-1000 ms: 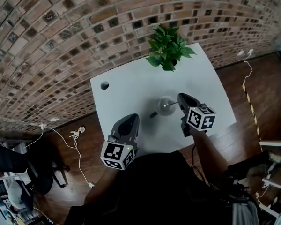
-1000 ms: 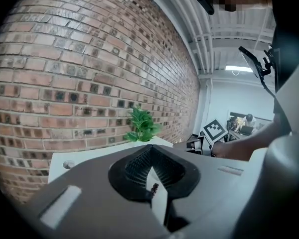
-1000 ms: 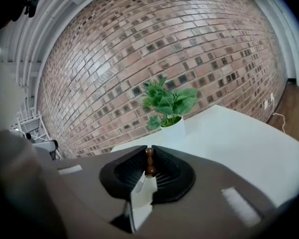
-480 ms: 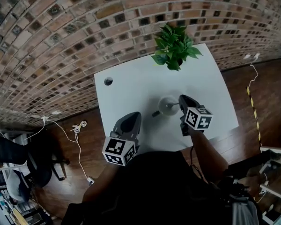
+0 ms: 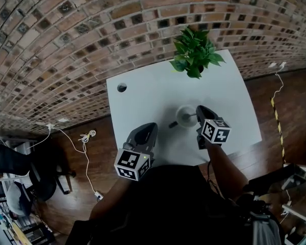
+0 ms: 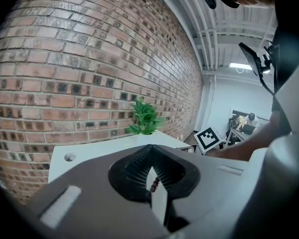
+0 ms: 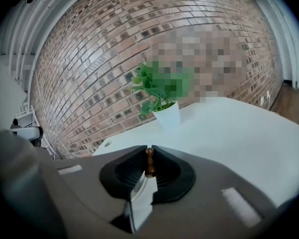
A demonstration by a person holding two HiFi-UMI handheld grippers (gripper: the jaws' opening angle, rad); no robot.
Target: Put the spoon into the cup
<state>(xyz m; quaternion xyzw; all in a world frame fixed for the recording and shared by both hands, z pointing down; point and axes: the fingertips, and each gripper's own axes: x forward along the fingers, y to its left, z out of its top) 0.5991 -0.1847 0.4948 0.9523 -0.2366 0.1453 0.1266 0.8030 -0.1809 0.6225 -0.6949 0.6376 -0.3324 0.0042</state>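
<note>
A pale round cup (image 5: 184, 115) stands near the middle of the white table (image 5: 143, 96). My right gripper (image 5: 198, 114) hovers at the cup's right rim, shut on the spoon (image 5: 192, 116). The spoon's thin pale shaft reaches over the cup's mouth. In the right gripper view the spoon's brown beaded handle end (image 7: 149, 162) sits pinched between the jaw tips of the right gripper (image 7: 149, 153); the cup is hidden below the jaws. My left gripper (image 5: 150, 128) rests low at the table's near edge, left of the cup. The left gripper (image 6: 150, 156) has its jaws together.
A potted green plant (image 5: 195, 51) stands at the table's far edge against the brick wall. A round cable hole (image 5: 122, 88) is at the far left corner. A dark stub (image 5: 172, 124) pokes out at the cup's left. White cables (image 5: 84, 137) lie on the wooden floor.
My right gripper has sunk a little towards the cup with the spoon still in it. The left gripper has stayed where it was.
</note>
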